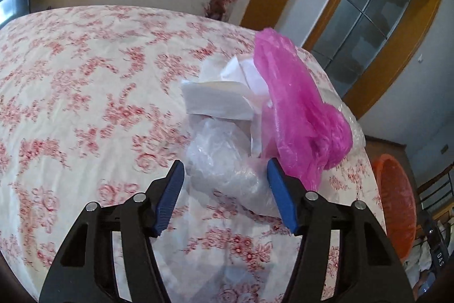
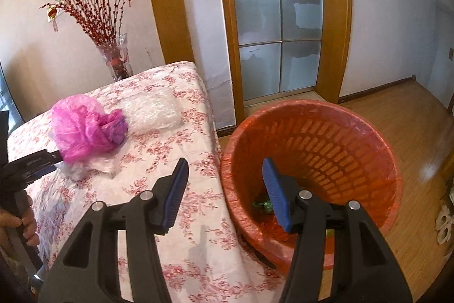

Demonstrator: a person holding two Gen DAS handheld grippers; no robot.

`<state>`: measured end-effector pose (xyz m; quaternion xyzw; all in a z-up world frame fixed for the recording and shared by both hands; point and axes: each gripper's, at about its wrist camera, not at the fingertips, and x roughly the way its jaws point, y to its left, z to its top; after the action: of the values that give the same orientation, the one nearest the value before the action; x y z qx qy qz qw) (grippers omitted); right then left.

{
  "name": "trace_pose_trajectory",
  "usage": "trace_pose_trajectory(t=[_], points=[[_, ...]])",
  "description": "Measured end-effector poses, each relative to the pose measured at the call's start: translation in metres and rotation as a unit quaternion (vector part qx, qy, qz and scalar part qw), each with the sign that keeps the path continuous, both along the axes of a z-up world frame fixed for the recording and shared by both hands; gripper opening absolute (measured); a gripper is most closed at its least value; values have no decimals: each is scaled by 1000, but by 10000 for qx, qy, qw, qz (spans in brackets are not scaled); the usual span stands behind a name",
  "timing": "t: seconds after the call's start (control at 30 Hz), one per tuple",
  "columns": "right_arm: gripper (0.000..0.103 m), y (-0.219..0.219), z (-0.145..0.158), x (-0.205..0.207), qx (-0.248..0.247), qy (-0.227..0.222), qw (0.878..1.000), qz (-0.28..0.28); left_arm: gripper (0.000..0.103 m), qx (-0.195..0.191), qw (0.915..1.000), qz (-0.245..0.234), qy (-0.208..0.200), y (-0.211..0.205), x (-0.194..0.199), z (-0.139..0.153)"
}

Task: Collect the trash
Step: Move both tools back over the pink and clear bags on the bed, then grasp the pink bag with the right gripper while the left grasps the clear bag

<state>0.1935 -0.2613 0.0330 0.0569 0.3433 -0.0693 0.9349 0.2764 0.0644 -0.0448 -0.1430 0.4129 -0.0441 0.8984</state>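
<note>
A crumpled clear plastic bag (image 1: 227,169) lies on the floral tablecloth (image 1: 85,104), between the open fingers of my left gripper (image 1: 225,175). White crumpled paper (image 1: 218,101) and a pink plastic bag (image 1: 298,115) lie just behind it. In the right wrist view the pink bag (image 2: 85,127) and a sheet of bubble wrap (image 2: 153,110) lie on the table, with the left gripper (image 2: 54,158) reaching in beside the bag. My right gripper (image 2: 225,178) is open and empty, above the table edge and the orange trash basket (image 2: 326,132), which holds some green trash (image 2: 262,205).
A glass vase of red branches (image 2: 113,56) stands behind the table's far corner. The basket (image 1: 394,203) stands on the wooden floor (image 2: 411,161) right of the table. A glass-paned door (image 2: 278,19) in a wooden frame is behind it.
</note>
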Motion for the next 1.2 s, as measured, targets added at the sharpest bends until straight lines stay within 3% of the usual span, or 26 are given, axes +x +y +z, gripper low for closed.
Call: trace_pose_trajectory(t=[0.13, 0.2, 0.3, 0.53, 0.83, 1.2], points=[[54, 9, 0, 1, -61, 20, 9999, 86, 45, -148, 9999, -76, 3, -6, 1, -1], [54, 13, 0, 2, -62, 30, 9999, 114, 27, -187, 9997, -137, -37, -7, 2, 0], [54, 20, 1, 3, -81, 31, 9998, 175, 21, -167, 9995, -245, -89, -7, -1, 2], [54, 37, 6, 6, -159, -13, 9992, 368, 17, 77, 9994, -164, -310, 20, -21, 14], [54, 80, 10, 23, -91, -35, 9962, 862, 17, 592, 9951, 392, -685, 80, -45, 30], [54, 154, 5, 88, -90, -32, 9891, 1467, 17, 675, 9909, 764, -873, 124, -39, 38]])
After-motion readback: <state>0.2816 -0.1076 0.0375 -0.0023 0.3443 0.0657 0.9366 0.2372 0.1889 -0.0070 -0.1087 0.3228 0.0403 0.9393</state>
